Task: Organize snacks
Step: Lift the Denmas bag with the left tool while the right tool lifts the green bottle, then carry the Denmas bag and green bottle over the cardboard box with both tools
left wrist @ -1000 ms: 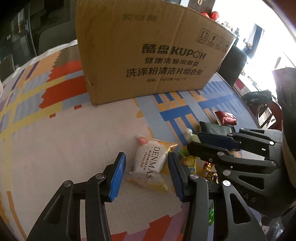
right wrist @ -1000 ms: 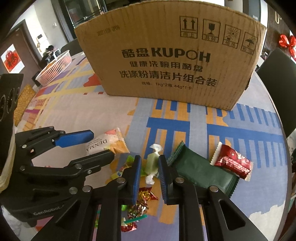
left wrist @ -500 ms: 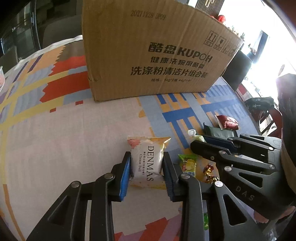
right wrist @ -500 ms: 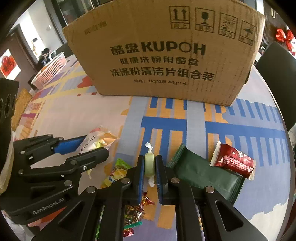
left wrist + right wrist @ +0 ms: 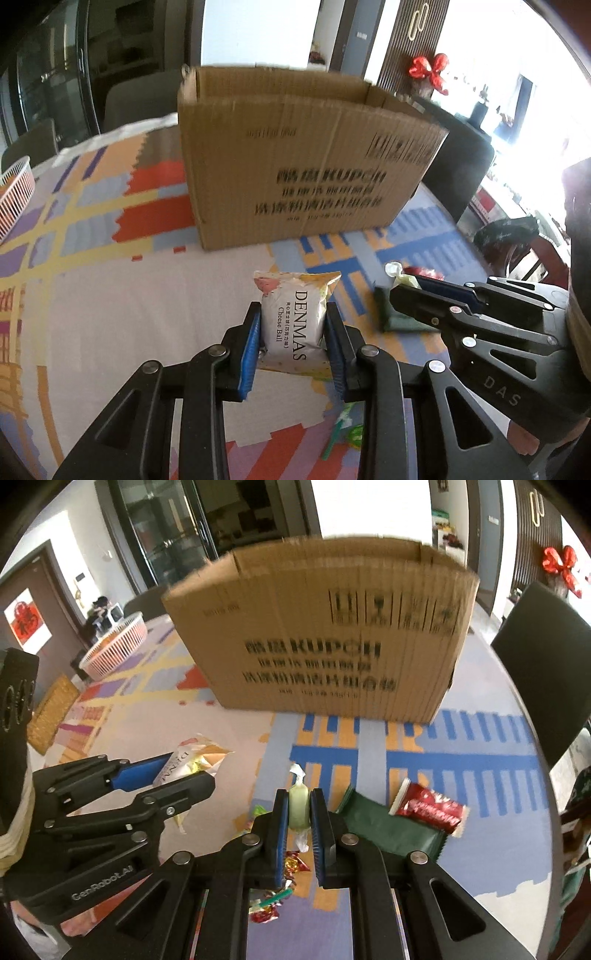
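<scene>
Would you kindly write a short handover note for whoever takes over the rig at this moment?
Left gripper: shut on the DENMAS packet, lifted.
Right gripper: shut on the green candy, lifted.
Box stands open ahead; whether anything is inside cannot be seen.
Left on the table: green bar, red bar, foil candies.
Next, probably: drop both into the box, then fetch the rest.

Right gripper (image 5: 299, 812): fingers clamp pale green candy (image 5: 298, 806) | left gripper (image 5: 173, 775): grips DENMAS packet (image 5: 192, 762) | cardboard box (image 5: 325, 642): behind, on patterned surface (image 5: 221, 734)
</scene>
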`<action>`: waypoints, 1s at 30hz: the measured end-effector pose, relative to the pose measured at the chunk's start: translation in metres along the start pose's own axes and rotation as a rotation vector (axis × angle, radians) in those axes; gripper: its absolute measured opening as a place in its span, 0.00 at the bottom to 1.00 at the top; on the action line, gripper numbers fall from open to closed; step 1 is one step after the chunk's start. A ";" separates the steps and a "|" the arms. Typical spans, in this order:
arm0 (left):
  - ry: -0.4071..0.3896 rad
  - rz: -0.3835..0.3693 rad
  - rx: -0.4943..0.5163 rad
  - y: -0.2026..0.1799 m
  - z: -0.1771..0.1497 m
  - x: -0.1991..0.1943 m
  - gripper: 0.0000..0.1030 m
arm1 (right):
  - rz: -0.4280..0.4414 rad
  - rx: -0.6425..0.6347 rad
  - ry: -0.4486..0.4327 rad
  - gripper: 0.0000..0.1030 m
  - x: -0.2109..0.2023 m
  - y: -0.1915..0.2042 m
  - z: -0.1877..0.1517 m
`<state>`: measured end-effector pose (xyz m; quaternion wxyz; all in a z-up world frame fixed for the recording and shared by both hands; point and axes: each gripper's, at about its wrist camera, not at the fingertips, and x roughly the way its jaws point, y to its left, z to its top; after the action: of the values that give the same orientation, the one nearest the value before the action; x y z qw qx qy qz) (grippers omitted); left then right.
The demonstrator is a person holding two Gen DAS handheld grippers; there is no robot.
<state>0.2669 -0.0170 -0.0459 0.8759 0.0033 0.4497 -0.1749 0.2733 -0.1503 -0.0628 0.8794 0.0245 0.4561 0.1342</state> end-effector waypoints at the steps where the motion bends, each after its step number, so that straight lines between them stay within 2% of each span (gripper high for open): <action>1: -0.015 0.000 -0.001 -0.002 0.003 -0.006 0.32 | 0.002 -0.002 -0.011 0.12 -0.005 0.000 0.001; 9: -0.124 -0.001 0.009 -0.017 0.026 -0.043 0.32 | 0.015 -0.001 -0.125 0.12 -0.051 0.002 0.021; 16: -0.188 0.010 0.021 -0.028 0.052 -0.065 0.32 | 0.009 -0.001 -0.214 0.12 -0.082 -0.001 0.043; 25: -0.232 0.008 0.020 -0.032 0.086 -0.078 0.32 | -0.004 -0.011 -0.310 0.12 -0.110 -0.005 0.077; 30: -0.235 0.010 0.025 -0.030 0.107 -0.079 0.32 | -0.011 -0.013 -0.330 0.12 -0.117 -0.008 0.098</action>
<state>0.2996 -0.0391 0.0849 0.9233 -0.0043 0.3417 -0.1753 0.2905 -0.1799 0.0858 0.9433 0.0379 0.3046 0.1266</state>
